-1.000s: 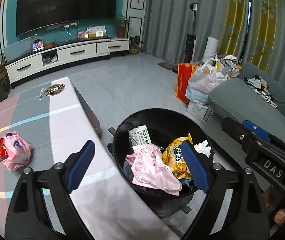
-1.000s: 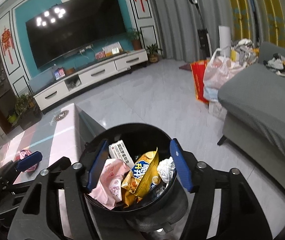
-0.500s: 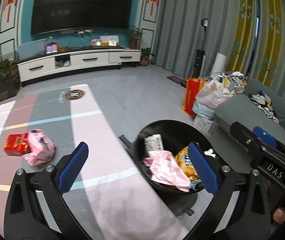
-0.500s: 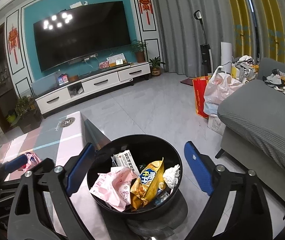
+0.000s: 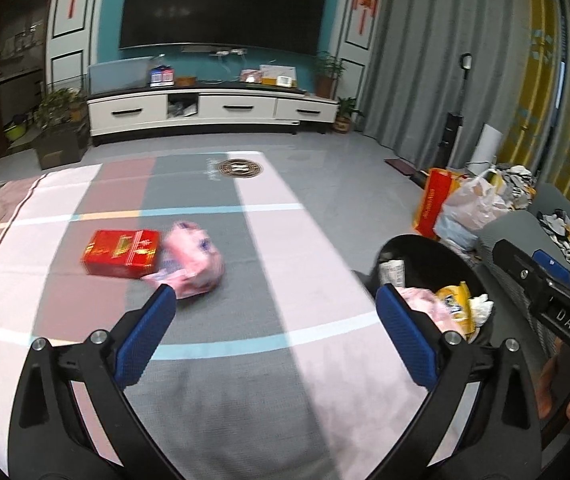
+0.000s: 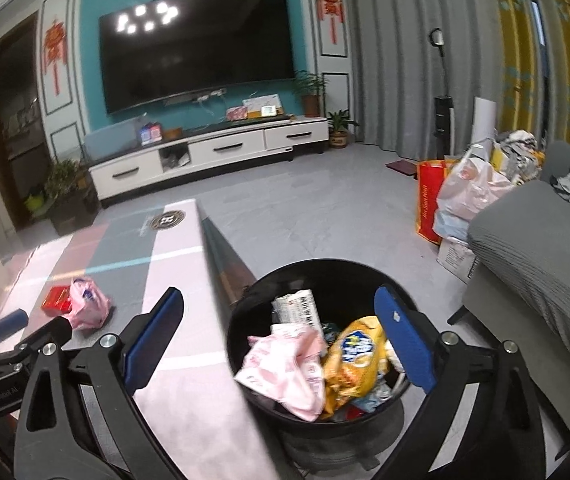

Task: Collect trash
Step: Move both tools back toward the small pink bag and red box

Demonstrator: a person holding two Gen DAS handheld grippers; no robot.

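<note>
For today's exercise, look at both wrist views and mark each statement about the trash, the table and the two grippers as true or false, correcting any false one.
1. The black bin already holds trash, including a yellow snack bag. True.
2. The red box lies inside the bin. False: it lies on the table, beside the pink bag.
3. The left gripper holds the pink bag. False: its jaws stand open with nothing between them.
4. The right gripper is over the bin with nothing gripped. True: its jaws are opening and the pads press on nothing.
5. The bin stands on the table. False: it stands on the floor beside it.
</note>
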